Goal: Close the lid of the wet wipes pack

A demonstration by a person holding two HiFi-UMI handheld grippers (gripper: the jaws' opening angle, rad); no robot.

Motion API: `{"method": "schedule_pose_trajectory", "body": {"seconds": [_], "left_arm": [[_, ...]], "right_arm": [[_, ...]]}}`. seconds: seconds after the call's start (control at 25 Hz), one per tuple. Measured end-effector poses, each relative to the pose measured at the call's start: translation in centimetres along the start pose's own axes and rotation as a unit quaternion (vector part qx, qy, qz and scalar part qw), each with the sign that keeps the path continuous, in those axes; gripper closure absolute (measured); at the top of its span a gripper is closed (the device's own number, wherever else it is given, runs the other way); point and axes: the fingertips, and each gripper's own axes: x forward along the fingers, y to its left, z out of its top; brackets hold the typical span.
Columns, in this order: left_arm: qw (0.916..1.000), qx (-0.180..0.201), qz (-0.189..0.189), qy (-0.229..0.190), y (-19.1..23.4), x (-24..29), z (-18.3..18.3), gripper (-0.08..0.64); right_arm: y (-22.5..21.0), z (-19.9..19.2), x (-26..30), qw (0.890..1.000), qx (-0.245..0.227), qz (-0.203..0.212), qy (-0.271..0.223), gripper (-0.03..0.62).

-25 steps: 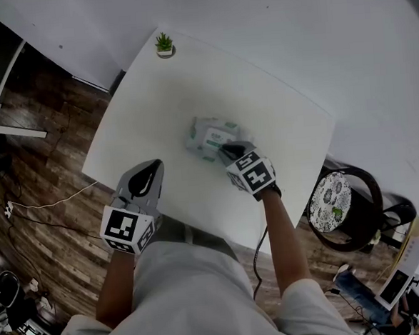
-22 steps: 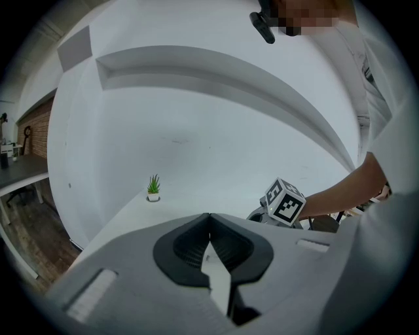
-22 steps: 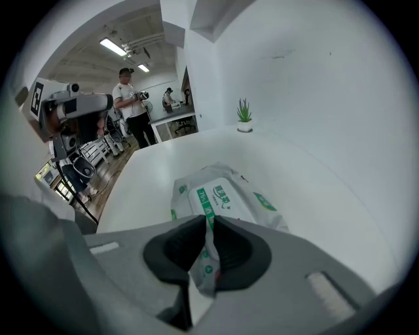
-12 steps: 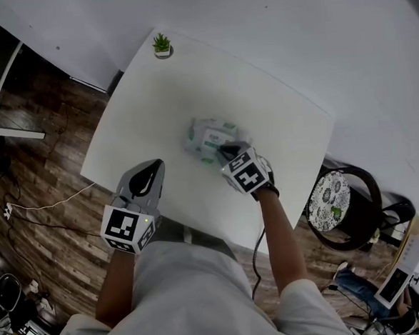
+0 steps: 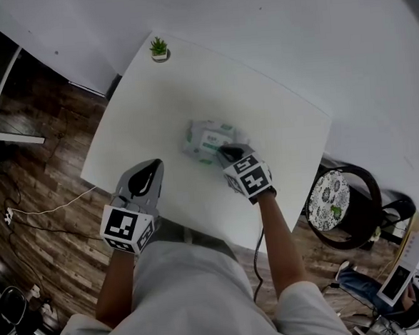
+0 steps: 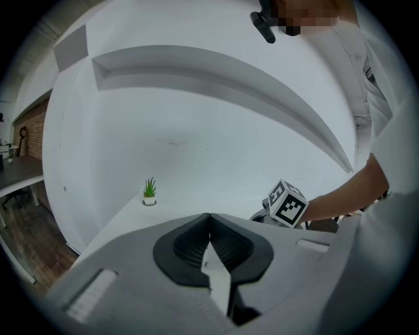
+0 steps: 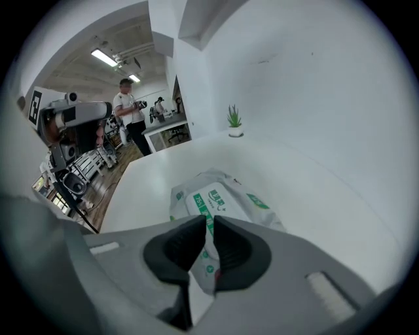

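Note:
The wet wipes pack (image 5: 207, 138) lies near the middle of the white table (image 5: 141, 111), its white and green lid lying flat on top. My right gripper (image 5: 225, 153) is at the pack's near right corner, jaws shut with nothing between them. In the right gripper view the pack (image 7: 219, 195) lies just beyond and under the right gripper (image 7: 211, 220). My left gripper (image 5: 150, 172) hovers over the table's near left edge, away from the pack. The left gripper (image 6: 209, 216) is shut and empty, and its view shows the right gripper's marker cube (image 6: 288, 203).
A small potted plant (image 5: 159, 47) stands at the table's far corner. A dark round stool with a patterned seat (image 5: 335, 203) is right of the table. White walls border the far side. A cable (image 5: 47, 204) runs over the wooden floor at left. A person (image 7: 131, 108) stands far off.
Almost nothing differs. The right gripper stays at the pack's near right corner with only a slight shift. The left gripper has not moved.

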Motion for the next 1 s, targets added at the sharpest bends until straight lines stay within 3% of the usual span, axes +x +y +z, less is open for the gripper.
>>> {"method": "schedule_pose_trajectory", "body": {"seconds": [0.16,0.2,0.48,0.68,1.0], "left_arm": [[0.9999,0.005,-0.007,-0.006,-0.4,0.0,0.6,0.554],[0.9999,0.007,-0.009,-0.008,-0.5,0.1,0.8,0.554],[0.9988,0.02,-0.034,-0.029,-1.9,0.8,2.8,0.554],[0.9971,0.032,-0.055,-0.043,-2.9,1.2,4.4,0.554],[0.9925,0.052,-0.089,-0.065,-4.6,1.7,7.1,0.554]], "right_arm": [[-0.5,1.4,-2.3,0.998,0.01,-0.036,-0.046,0.555],[-0.7,1.8,-3.0,0.997,0.018,-0.044,-0.06,0.58],[-1.5,3.5,-9.0,0.982,0.07,-0.098,-0.146,0.588],[-1.6,3.5,-13.4,0.966,0.1,-0.14,-0.19,0.588],[-1.8,3.2,-21.2,0.932,0.129,-0.225,-0.254,0.588]]}}
